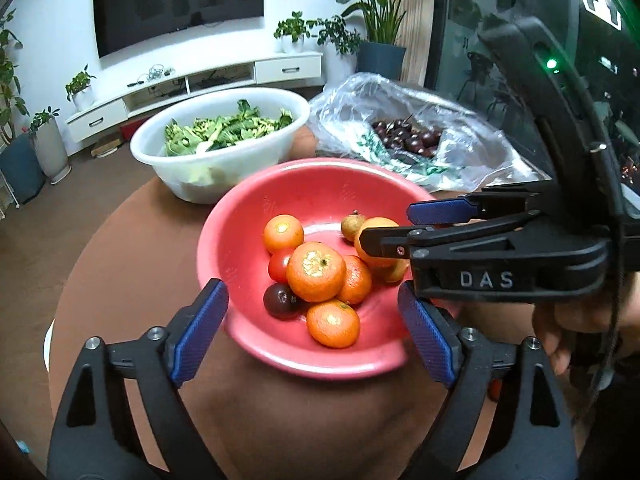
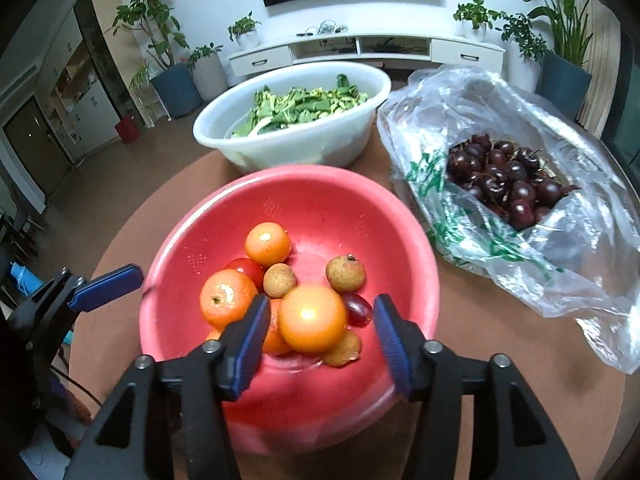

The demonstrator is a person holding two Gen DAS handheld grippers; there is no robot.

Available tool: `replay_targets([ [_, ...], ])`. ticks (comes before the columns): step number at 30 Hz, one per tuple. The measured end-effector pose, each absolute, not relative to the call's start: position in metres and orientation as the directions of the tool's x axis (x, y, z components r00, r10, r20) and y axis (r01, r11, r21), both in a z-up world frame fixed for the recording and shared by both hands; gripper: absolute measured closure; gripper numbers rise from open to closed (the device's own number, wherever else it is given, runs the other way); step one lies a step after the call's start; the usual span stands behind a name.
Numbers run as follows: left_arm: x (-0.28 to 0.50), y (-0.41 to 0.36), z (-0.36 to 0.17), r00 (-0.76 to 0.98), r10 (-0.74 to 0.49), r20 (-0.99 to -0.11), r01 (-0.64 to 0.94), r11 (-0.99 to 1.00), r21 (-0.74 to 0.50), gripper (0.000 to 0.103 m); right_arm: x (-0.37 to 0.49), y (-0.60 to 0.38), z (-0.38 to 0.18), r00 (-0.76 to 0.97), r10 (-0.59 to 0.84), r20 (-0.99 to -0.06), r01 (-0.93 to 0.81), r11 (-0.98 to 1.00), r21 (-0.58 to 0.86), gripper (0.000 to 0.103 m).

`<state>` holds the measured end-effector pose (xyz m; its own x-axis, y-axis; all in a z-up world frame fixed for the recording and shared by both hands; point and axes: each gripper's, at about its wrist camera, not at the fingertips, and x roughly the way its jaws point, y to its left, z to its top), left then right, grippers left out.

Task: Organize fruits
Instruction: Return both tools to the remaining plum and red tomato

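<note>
The right gripper [image 2: 318,330] stands spread around the smooth orange fruit [image 2: 313,318] in the red bowl [image 2: 224,216], pads apart from it; closing off-centre could squirt it onto the grape [image 2: 357,309] or longans [image 2: 345,274]; the left gripper [image 1: 314,316], also released and empty, hovers at the near rim; the cherry bag [image 2: 516,184] sits just beside.

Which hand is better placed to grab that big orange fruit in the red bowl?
Right. The right gripper has open jaws either side of the big orange fruit; the left gripper hangs open at the red bowl rim.
</note>
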<state>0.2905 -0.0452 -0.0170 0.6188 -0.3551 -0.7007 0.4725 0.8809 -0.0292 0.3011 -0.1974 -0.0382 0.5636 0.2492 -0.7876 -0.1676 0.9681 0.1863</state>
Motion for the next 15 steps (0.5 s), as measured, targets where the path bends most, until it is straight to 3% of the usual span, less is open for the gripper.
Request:
replay_targets([
  [3, 0.274, -0.041, -0.011, 0.622, -0.368, -0.691, 0.48, 0.877, -0.035, 0.017, 0.289, -0.201, -0.032, 0.575, 0.259, -0.776, -0.17, 0.966, 0.197, 0.045],
  [7, 0.251, -0.036, -0.01, 0.625, -0.374, -0.685, 0.486, 0.874, -0.033, 0.008, 0.267, -0.212, -0.025, 0.59, 0.275, -0.759, -0.172, 0.961, 0.215, 0.045],
  [15, 0.194, -0.037, -0.029, 0.578, -0.39, -0.717, 0.573, 0.82, 0.015, 0.004, 0.182, -0.239, -0.03, 0.616, 0.263, -0.742, -0.205, 0.964, 0.171, 0.044],
])
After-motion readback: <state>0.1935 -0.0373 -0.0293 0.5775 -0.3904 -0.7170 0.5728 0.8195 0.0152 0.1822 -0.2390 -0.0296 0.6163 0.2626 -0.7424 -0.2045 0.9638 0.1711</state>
